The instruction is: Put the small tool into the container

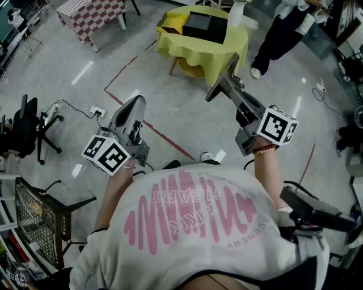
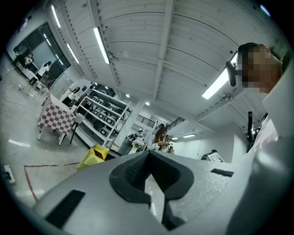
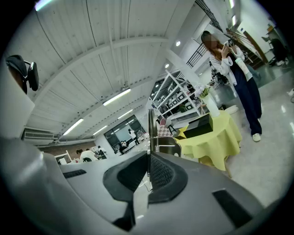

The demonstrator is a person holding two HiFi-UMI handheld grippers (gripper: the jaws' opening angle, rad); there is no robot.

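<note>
My right gripper (image 1: 235,93) is shut on a small metal tool (image 1: 226,73), a thin flat piece that sticks out past the jaws, held above the floor. In the right gripper view the tool (image 3: 150,126) shows edge-on between the closed pads of the right gripper (image 3: 149,158), with a small spring near its base. Ahead stands a round table with a yellow cloth (image 1: 227,45), bearing a black box-shaped container (image 1: 203,26), also seen in the right gripper view (image 3: 198,127). My left gripper (image 1: 135,103) is raised at the left, its jaws together and empty (image 2: 148,156).
A person (image 1: 281,34) stands to the right of the yellow table, and a white vase (image 1: 235,14) is on it. A checkered table (image 1: 93,14) is at the far left. An office chair (image 1: 25,127), a power strip (image 1: 97,110) and a wire basket (image 1: 39,221) are at my left.
</note>
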